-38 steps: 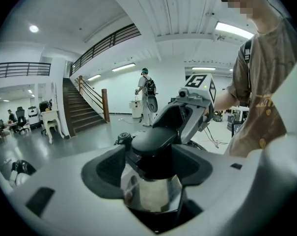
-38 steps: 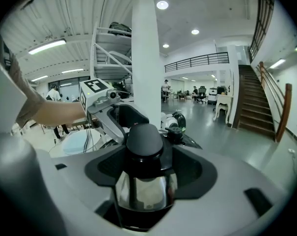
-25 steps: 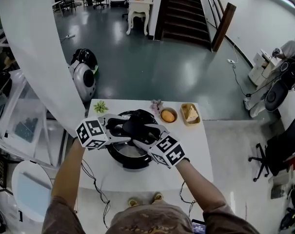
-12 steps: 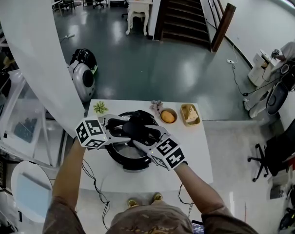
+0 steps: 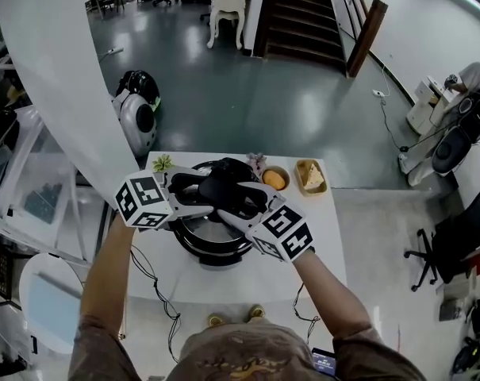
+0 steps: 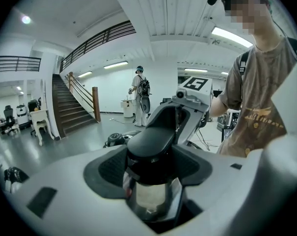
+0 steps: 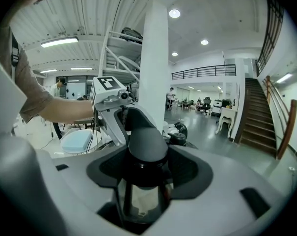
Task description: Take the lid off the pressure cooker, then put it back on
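The black pressure cooker lid [image 5: 222, 187] hangs just above the cooker pot [image 5: 212, 243], which stands on the white table [image 5: 319, 244]. My left gripper [image 5: 193, 192] is shut on the left end of the lid's handle, and my right gripper [image 5: 243, 203] is shut on its right end. In the left gripper view the black handle [image 6: 155, 141] fills the gap of the left gripper [image 6: 150, 168], with the right gripper's marker cube [image 6: 193, 84] behind it. In the right gripper view the handle [image 7: 147, 144] sits in the right gripper [image 7: 144, 168], with the left gripper's cube [image 7: 106, 85] beyond.
At the table's far edge stand a small green plant [image 5: 162, 163], a bowl with an orange food [image 5: 274, 179] and a basket with bread [image 5: 309, 177]. A white pillar [image 5: 57, 70] rises at the left. Cables [image 5: 156, 292] hang over the table's near edge.
Both grippers have risen together with the lid, which now stands off the pot's rim. The pot has stayed on the table.
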Demonstrator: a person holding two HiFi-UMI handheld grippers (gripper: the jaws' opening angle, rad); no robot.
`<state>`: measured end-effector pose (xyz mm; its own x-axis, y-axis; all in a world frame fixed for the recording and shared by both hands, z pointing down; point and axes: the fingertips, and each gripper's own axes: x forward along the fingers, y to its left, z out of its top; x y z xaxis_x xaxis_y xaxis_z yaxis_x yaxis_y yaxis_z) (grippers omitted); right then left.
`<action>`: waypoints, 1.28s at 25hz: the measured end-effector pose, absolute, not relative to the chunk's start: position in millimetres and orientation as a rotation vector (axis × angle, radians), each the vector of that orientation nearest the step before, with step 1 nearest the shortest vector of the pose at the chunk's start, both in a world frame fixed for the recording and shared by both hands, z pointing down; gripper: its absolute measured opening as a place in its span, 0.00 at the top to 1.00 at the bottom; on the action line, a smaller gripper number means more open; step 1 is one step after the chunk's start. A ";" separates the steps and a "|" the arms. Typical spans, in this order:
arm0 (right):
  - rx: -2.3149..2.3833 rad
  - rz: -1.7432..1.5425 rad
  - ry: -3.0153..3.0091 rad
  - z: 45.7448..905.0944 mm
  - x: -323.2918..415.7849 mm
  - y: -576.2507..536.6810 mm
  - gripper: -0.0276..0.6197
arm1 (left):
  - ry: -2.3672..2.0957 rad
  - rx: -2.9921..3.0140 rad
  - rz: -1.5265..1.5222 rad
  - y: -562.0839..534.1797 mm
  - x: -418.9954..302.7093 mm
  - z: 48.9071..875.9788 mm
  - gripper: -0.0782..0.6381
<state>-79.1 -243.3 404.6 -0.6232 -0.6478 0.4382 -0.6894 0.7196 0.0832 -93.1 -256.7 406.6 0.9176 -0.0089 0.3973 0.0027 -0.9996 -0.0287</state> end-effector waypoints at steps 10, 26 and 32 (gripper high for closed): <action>1.058 0.065 -2.487 380.0 -36.6 -224.1 0.56 | -0.004 -3.017 -0.622 -237.9 -50.3 382.1 0.50; 1.222 0.055 -2.426 364.6 101.3 -160.7 0.56 | -0.178 -2.992 -0.594 -176.2 89.0 367.9 0.50; 1.275 0.040 -2.405 365.8 134.0 -146.1 0.56 | -0.232 -2.971 -0.583 -162.1 122.2 369.8 0.50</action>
